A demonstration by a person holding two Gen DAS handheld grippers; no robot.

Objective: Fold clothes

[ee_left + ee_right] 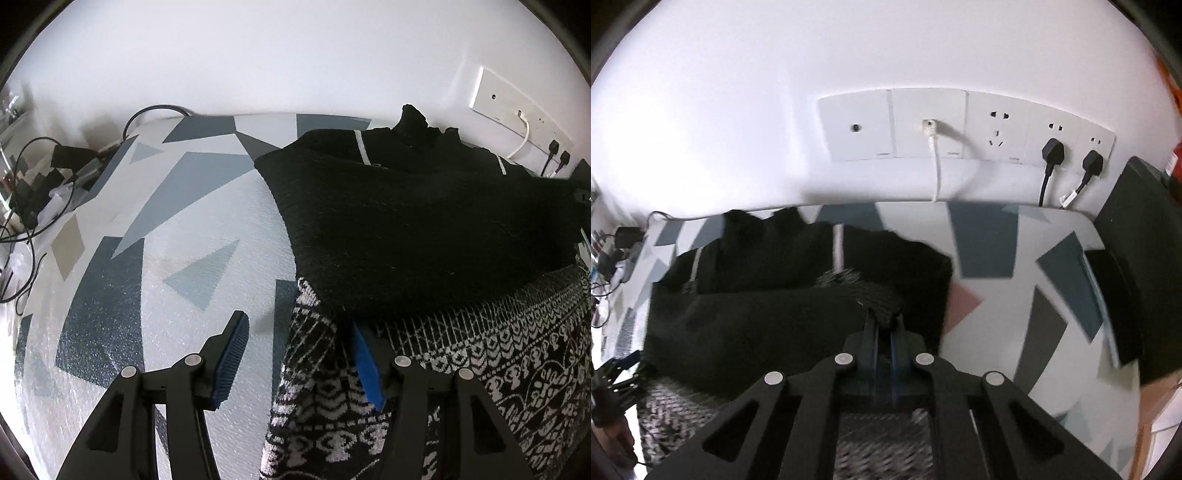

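We are working over a table (155,229) that is wearing a cover of grey, blue and white shapes, and it is standing against a white wall (738,110). The sweater (424,221), black on top with a black-and-white patterned band below, is lying across the right part of the table in the left wrist view, its upper black part folded over the patterned band, and it is reaching back toward the wall. In the right wrist view the same sweater (757,314) is taking up the left half of the table. A row of wall sockets (960,125) is sitting above the table's far edge, with a white cable and two black plugs hanging from it. At the far left, a tangle of black cables and adapters (40,177) is resting off the table's edge. Our left gripper (295,354) is holding its fingers apart over the patterned edge of the sweater, the left blue pad (231,362) over bare cover, the right one tucked against the fabric under the black fold. Our right gripper (884,325) is keeping its fingers together, clamped on a bunched fold of the sweater.
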